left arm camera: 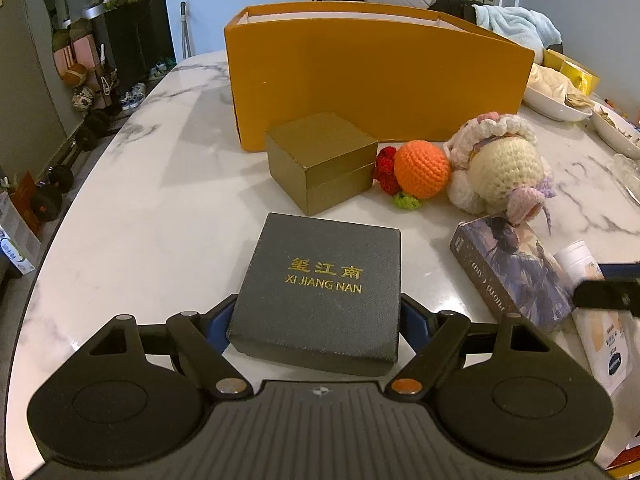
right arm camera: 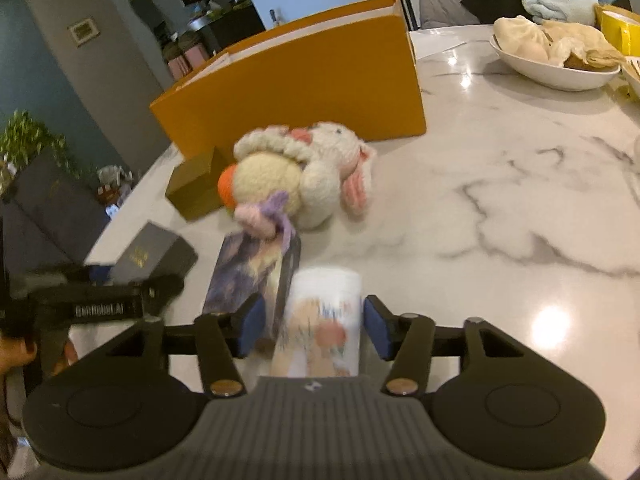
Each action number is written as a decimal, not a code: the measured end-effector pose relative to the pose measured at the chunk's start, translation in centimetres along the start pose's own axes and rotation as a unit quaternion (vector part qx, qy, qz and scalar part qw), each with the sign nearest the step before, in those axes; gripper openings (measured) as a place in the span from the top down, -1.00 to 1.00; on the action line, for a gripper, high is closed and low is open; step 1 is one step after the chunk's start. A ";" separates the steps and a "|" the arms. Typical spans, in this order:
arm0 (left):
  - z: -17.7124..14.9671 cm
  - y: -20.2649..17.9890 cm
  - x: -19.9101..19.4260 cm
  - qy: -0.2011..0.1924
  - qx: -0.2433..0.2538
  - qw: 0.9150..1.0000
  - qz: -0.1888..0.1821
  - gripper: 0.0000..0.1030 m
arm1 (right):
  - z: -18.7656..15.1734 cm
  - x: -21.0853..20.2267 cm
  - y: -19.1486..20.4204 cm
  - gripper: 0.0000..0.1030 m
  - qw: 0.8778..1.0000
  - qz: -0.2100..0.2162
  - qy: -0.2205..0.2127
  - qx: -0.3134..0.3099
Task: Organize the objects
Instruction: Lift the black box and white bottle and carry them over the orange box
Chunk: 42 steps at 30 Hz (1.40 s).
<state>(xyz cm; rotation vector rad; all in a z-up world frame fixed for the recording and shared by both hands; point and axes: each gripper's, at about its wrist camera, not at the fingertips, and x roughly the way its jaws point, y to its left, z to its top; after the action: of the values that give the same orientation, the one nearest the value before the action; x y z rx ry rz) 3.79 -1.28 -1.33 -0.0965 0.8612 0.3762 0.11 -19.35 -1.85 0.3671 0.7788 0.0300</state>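
My left gripper [left arm camera: 318,316] has its fingers against both sides of a dark grey box [left arm camera: 324,288] lettered "XI JIANG NAN", which rests on the marble table [left arm camera: 140,208]. My right gripper [right arm camera: 314,324] is open around a white bottle [right arm camera: 320,320] lying on the table; gaps show on both sides. A purple card box [right arm camera: 250,276] lies just left of the bottle. Beyond are a gold box [left arm camera: 322,162], an orange crochet ball [left arm camera: 422,168], a cream crochet doll [left arm camera: 500,168] and a big open orange box [left arm camera: 376,76].
White bowls with food [right arm camera: 552,68] stand at the far right of the table. The table's curved edge runs along the left, with shoes and dumbbells on the floor below [left arm camera: 60,180]. A yellow container [right arm camera: 618,28] sits at the back right.
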 end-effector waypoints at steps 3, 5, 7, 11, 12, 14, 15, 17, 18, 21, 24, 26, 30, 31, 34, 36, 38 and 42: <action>-0.3 -0.1 -0.2 -0.004 -0.002 1.000 0.003 -0.86 | -1.1 -0.5 0.9 -0.46 0.999 -0.020 -0.001 -0.033; -0.4 -0.1 -0.1 -0.006 -0.005 1.000 0.004 -0.87 | -1.8 -0.5 1.7 -0.58 0.998 -0.029 -0.003 -0.056; -0.5 0.1 -0.1 -0.006 -0.010 1.000 0.003 -0.89 | -2.4 -0.3 2.5 -0.59 0.996 -0.043 -0.007 -0.082; -0.5 0.1 0.0 -0.011 -0.008 1.000 0.003 -0.95 | -3.1 0.1 3.0 -0.59 0.990 -0.080 -0.023 -0.117; -0.5 0.0 0.1 -0.013 -0.006 1.000 0.002 -0.95 | -3.3 0.2 3.1 -0.58 0.987 -0.094 -0.026 -0.125; -0.4 0.0 0.2 -0.017 -0.003 1.000 0.000 -0.96 | -3.4 0.2 3.1 -0.53 0.985 -0.107 -0.033 -0.131; -0.3 0.0 0.3 -0.019 -0.001 1.000 -0.002 -0.96 | -3.5 0.2 3.0 -0.52 0.984 -0.112 -0.038 -0.130; -0.2 -0.1 0.6 -0.024 0.002 1.000 -0.004 -0.96 | -3.8 0.1 2.9 -0.46 0.984 -0.119 -0.047 -0.126; -0.2 -0.1 0.7 -0.026 0.002 1.000 -0.006 -0.96 | -3.9 0.0 2.9 -0.45 0.983 -0.122 -0.052 -0.125; -0.2 -0.2 0.6 -0.032 0.001 0.999 -0.005 -0.84 | -4.0 0.0 2.9 -0.44 0.983 -0.125 -0.060 -0.122; -0.3 -0.4 0.6 -0.031 0.006 0.999 -0.007 -0.83 | -4.1 0.1 3.1 -0.44 0.982 -0.130 -0.062 -0.120; -0.4 -0.5 0.5 -0.031 0.007 0.999 -0.007 -0.82 | -4.0 0.2 3.2 -0.20 0.982 -0.128 -0.064 -0.121; -0.5 -0.7 0.4 -0.031 0.011 0.999 -0.006 -0.81 | -3.9 0.1 3.5 0.01 0.982 -0.127 -0.066 -0.126; -0.5 -0.8 0.3 -0.030 0.011 0.999 -0.007 -0.81 | -3.8 0.1 3.5 0.02 0.982 -0.126 -0.066 -0.124; -0.5 -1.0 0.2 -0.028 0.014 0.999 -0.008 -0.80 | -3.6 0.0 3.2 0.03 0.985 -0.119 -0.063 -0.111; -0.6 -1.0 0.1 -0.028 0.014 0.999 -0.008 -0.80 | -3.6 -0.2 3.2 0.03 0.985 -0.116 -0.064 -0.106; -0.6 -1.1 0.0 -0.028 0.013 1.000 -0.008 -0.80 | -3.5 -0.5 3.4 0.03 0.985 -0.118 -0.067 -0.111; -0.4 -1.2 -0.6 -0.033 0.012 0.999 -0.009 -0.80 | -3.3 -1.2 3.7 0.03 0.983 -0.118 -0.077 -0.115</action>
<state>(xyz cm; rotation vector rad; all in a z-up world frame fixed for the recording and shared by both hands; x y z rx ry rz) 3.57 -2.70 -1.18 -0.0680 0.7982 0.3510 -2.59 -15.06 -1.95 0.0549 0.6534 -0.1281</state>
